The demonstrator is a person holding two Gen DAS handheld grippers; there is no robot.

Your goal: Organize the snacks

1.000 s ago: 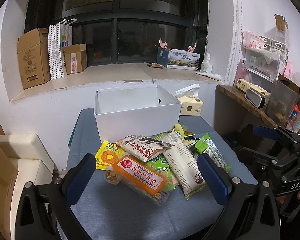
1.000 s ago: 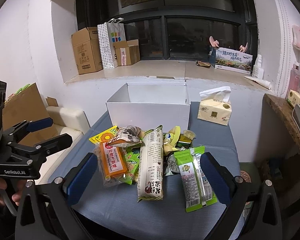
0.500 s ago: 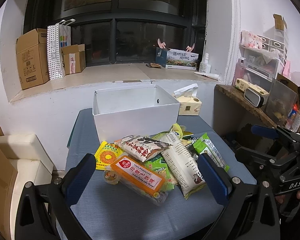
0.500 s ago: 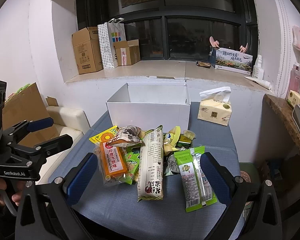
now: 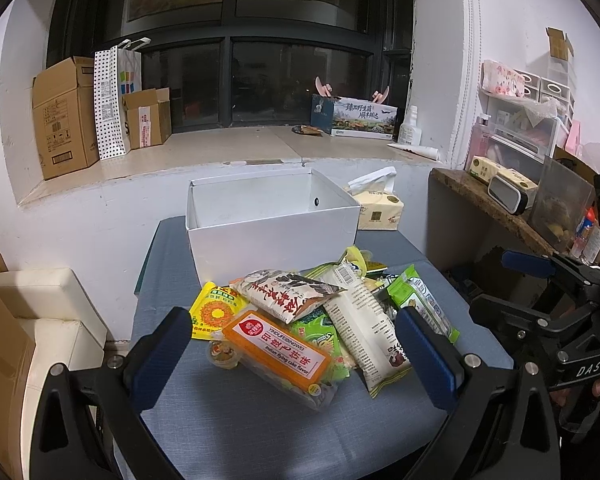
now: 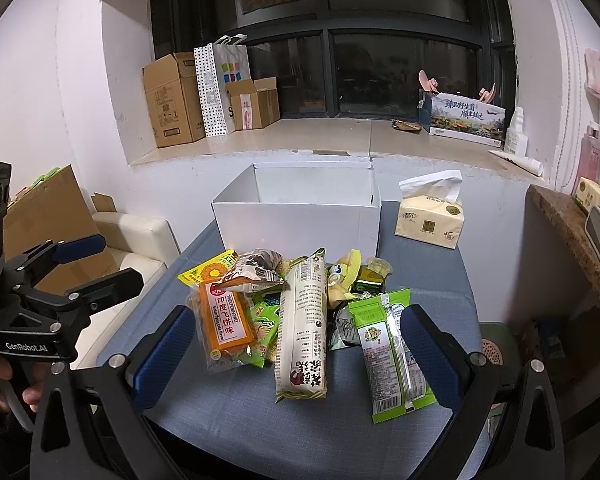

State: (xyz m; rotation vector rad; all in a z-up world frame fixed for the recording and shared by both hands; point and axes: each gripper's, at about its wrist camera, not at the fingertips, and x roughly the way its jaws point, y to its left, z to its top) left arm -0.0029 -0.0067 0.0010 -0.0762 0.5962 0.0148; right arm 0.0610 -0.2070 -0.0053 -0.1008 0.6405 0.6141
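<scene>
A pile of snack packets lies on the blue-grey table: an orange flying-cake pack, a yellow sunflower pack, a long white pack and a green pack. An open white box stands empty behind the pile; it also shows in the right wrist view. My left gripper is open and empty, hovering in front of the pile. My right gripper is open and empty, also in front of the pile. Each gripper shows in the other's view, the right one and the left one.
A tissue pack sits on the table right of the box. A windowsill behind holds cardboard boxes and a paper bag. A wooden shelf with clutter stands to the right, a cream seat to the left.
Both grippers have stayed almost still; the left wrist view has shifted very slightly. Nothing was gripped or moved.
</scene>
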